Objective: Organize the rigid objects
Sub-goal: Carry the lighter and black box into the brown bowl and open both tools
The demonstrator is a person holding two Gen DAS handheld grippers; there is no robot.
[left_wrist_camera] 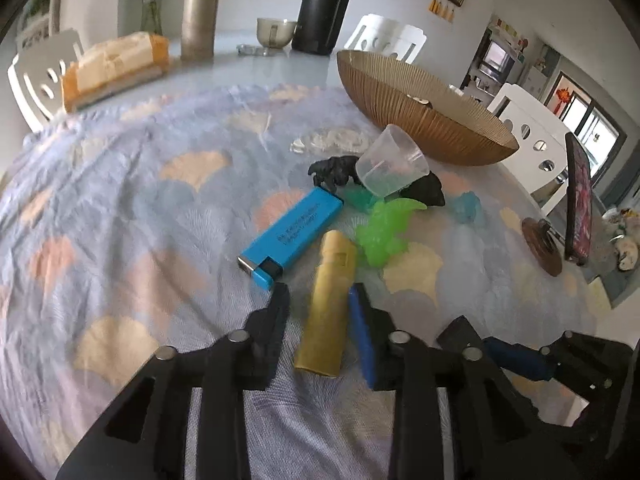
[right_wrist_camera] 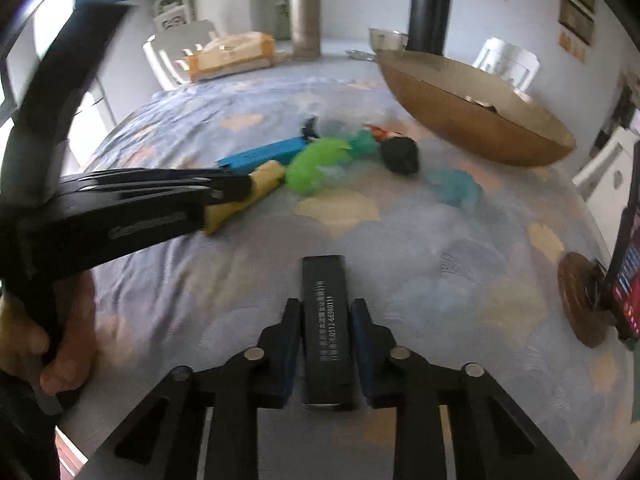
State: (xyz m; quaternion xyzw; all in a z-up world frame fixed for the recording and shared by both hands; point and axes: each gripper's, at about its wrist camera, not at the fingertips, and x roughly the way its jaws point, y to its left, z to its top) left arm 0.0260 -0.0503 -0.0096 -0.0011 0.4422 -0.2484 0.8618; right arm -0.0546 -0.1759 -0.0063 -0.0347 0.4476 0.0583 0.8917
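My left gripper (left_wrist_camera: 320,300) is open with its fingers on either side of a yellow lighter (left_wrist_camera: 327,304) that lies on the patterned cloth; it also shows from the side in the right wrist view (right_wrist_camera: 236,188). A blue lighter (left_wrist_camera: 292,236) lies just beyond it. My right gripper (right_wrist_camera: 326,312) is shut on a black lighter (right_wrist_camera: 327,328) and holds it above the cloth. A pile of a green toy (left_wrist_camera: 382,232), black toys (left_wrist_camera: 334,170), a tipped clear cup (left_wrist_camera: 390,164) and a blue toy (left_wrist_camera: 467,206) lies near a ribbed brown bowl (left_wrist_camera: 424,116).
A phone on a round wooden stand (left_wrist_camera: 578,204) stands at the right edge. At the far end are a bread bag (left_wrist_camera: 116,68), a silver flask (left_wrist_camera: 200,16), a black bottle (left_wrist_camera: 324,4) and a metal cup (left_wrist_camera: 276,32). White chairs ring the table.
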